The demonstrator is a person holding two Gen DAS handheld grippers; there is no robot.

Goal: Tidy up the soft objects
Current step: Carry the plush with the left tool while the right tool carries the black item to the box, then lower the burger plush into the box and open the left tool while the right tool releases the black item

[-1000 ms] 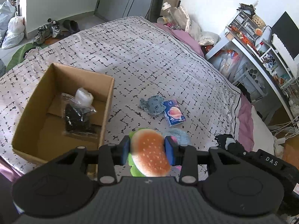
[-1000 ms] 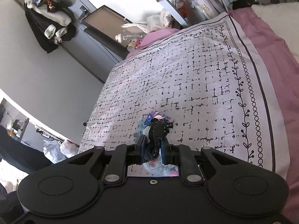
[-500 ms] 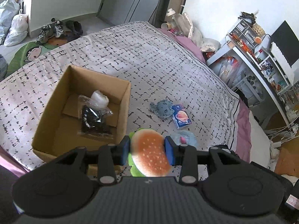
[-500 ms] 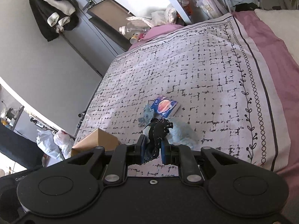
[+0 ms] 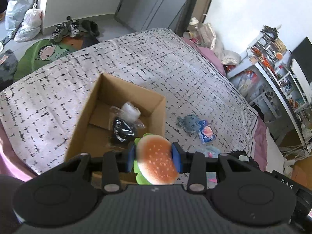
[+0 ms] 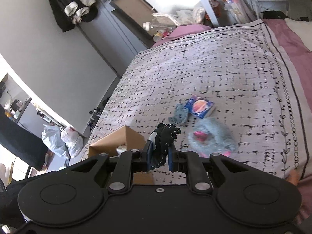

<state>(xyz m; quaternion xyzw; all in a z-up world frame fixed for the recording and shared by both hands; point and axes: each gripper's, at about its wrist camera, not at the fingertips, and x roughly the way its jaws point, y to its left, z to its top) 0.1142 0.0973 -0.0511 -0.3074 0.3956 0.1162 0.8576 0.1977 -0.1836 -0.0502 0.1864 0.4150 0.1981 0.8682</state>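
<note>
Left tool (image 5: pixel 154 156) clamped part-open on round plush hamburger toy (image 5: pixel 156 160), above near wall of open brown cardboard box (image 5: pixel 78 128) on bed. Right tool (image 6: pixel 159 157) nearly closed, gripping black speckled soft fabric item (image 6: pixel 165 138) above bed.

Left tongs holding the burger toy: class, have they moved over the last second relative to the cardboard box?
Yes. The left tongs with the burger toy have shifted sideways toward the cardboard box; the toy now overlaps its open corner.
</note>
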